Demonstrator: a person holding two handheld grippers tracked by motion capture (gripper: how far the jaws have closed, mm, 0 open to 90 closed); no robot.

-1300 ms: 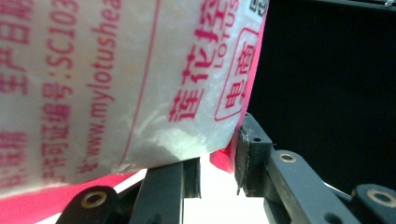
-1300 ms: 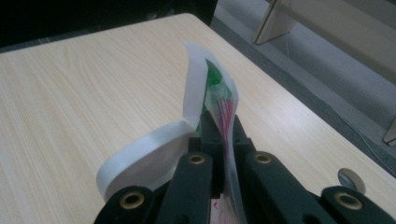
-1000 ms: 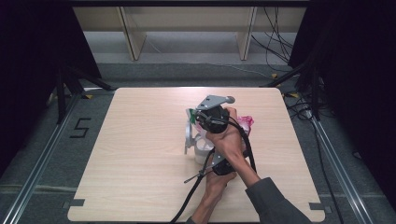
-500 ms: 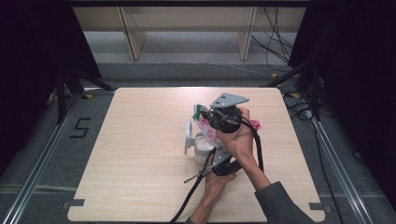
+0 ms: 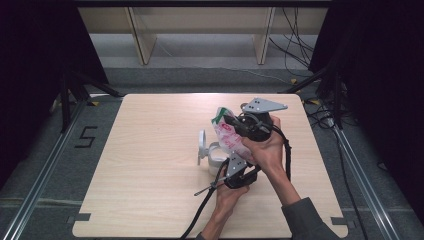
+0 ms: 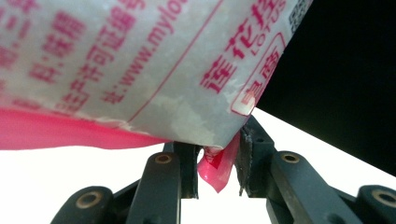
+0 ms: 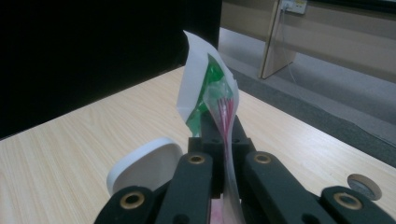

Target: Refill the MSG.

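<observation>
You are in the middle of handling a printed plastic pouch (image 5: pixel 229 136), white with red lettering and a green patch near its top, held up in the air over the middle of the worktop (image 5: pixel 150 200), a little toward its right edge. Your right tongs (image 7: pixel 223 133) are clamped shut on the pouch's thin upper edge, the film pinched flat between the two black jaws. Your left tongs (image 6: pixel 217 161) sit lower, at the pouch's pink bottom corner: that corner hangs between the jaws, but there is a gap on either side of it and the pads do not appear to press on it, so these tongs are open around it rather than gripping; they have just been easing apart. Just below and to the left of the pouch stands a small white container (image 5: pixel 216 156) with its round lid (image 5: pixel 202 145) flipped up. By the look of it, the step in hand is lifting and steadying the pouch above that container, perhaps to tip its contents in. The next move calls for you to keep the right grip firm, decide whether the left tongs re-grip or let the corner go, and bring the pouch's mouth over the container's opening without knocking it.
</observation>
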